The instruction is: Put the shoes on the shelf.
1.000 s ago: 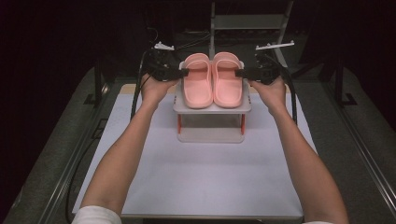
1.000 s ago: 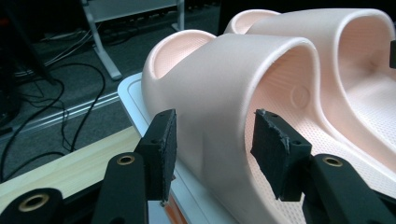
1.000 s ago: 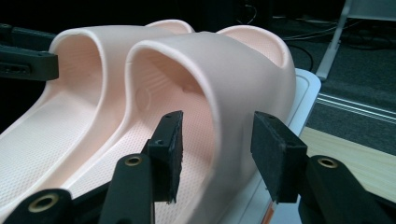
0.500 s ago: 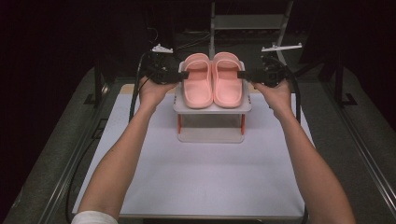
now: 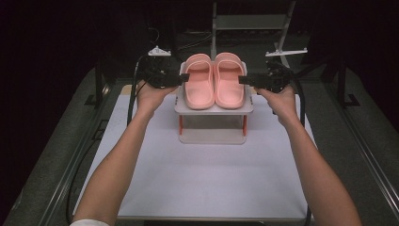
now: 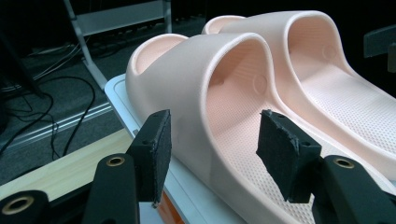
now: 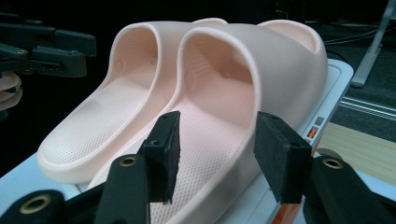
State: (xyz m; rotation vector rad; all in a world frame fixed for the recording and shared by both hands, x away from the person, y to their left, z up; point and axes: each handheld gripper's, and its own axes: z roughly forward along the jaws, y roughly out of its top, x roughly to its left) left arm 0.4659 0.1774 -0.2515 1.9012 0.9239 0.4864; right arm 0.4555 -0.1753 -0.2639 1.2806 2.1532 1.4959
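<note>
Now both tools wider apart than before: left tool (image 5: pixel 184 76), right tool (image 5: pixel 242 79); slippers (image 5: pixel 214 81) unclamped

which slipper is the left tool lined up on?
The left slipper of the pink pair on the white stand. The left tool sits at its outer side wall, jaws open astride it; the right slipper faces the right tool.

Both forearms stretch forward, one on either side of the pink slippers (image 5: pixel 214 81). The left gripper (image 5: pixel 181 77) and right gripper (image 5: pixel 243 79) point inward at them, jaws apart and just opening, pads clear of them.
</note>
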